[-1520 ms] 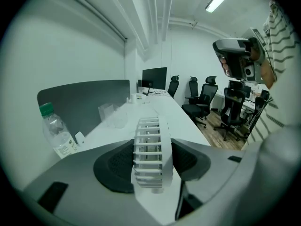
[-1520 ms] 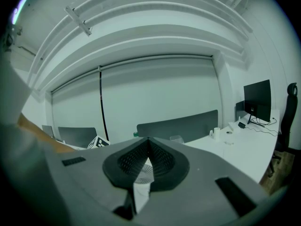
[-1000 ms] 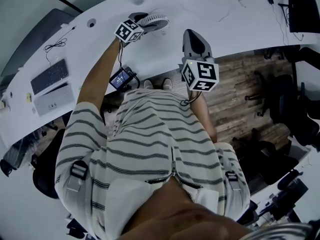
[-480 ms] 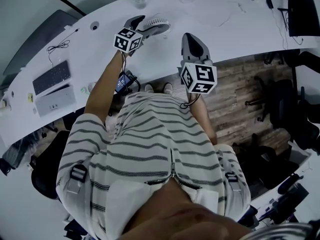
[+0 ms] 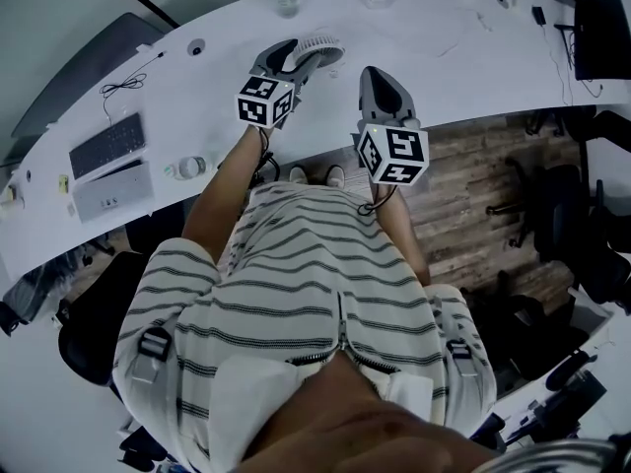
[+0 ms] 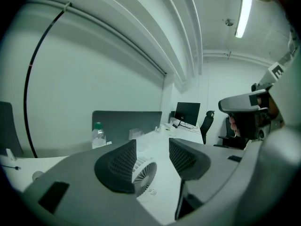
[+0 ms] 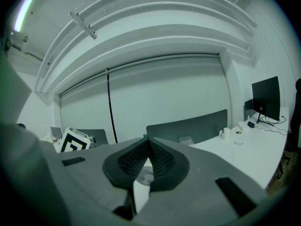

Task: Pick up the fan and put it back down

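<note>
Fan [image 5: 320,45] rests on counter [image 5: 227,77], upper centre. Left gripper [image 6: 152,145] has risen clear, jaws spread, just narrowing, empty; right gripper [image 7: 148,141] pressed together. Set-down likely complete.

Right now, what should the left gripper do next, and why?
Probably draw back from the fan. The left gripper has just been closing its jaws on nothing; the fan rests on the table, beyond them, apparently already set down.

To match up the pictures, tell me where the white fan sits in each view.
Head view: fan on the desk, top centre.
Left gripper view: fan lower centre, on the desk.
Right gripper view: fan lower centre, a small sliver.
Shared landmark: black monitor, right of centre in all three.
</note>
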`<state>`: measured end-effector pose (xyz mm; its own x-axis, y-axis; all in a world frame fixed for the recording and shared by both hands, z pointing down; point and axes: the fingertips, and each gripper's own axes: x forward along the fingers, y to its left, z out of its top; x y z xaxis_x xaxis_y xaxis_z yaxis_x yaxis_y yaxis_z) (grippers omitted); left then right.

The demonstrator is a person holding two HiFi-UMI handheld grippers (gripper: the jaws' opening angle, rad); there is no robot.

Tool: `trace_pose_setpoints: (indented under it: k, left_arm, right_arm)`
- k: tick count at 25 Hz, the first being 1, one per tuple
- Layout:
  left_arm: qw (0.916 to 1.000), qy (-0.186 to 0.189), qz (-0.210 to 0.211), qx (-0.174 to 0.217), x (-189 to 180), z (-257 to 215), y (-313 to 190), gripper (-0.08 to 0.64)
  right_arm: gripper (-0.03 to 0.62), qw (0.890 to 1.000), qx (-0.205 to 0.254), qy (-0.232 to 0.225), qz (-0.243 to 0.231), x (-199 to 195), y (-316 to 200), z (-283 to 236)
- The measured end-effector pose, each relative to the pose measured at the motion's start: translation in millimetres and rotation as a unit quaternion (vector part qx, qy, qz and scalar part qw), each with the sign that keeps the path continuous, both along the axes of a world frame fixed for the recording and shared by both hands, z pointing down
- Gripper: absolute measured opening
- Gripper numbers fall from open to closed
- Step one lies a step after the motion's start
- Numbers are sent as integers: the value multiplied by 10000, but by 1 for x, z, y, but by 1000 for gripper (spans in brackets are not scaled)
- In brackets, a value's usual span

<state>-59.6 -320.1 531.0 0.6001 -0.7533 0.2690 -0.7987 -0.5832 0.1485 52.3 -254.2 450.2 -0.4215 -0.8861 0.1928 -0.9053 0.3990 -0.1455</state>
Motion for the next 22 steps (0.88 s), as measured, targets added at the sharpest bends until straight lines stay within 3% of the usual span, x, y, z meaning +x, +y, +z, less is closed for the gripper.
trace_pose_setpoints:
  k: [6,10,14,22]
  left_arm:
    - [9966,-26,-796,211,-14,-26,11,138]
    - [9930,-178,-1000,611,-7,-49,23,91]
    - [9908,-184,-1171,656,2,-65,39,9]
    - [9851,-234,-1556,694,7,-91,65,8]
  right_arm:
    - [11,10000,31,16,-45,-2,3,-2]
    - [11,10000,33,9,-73,-3,4,-1]
    - [11,9999,49,1,-105,-5,5,-2]
    - [11,9996,101,17,-251,-15,9,-4]
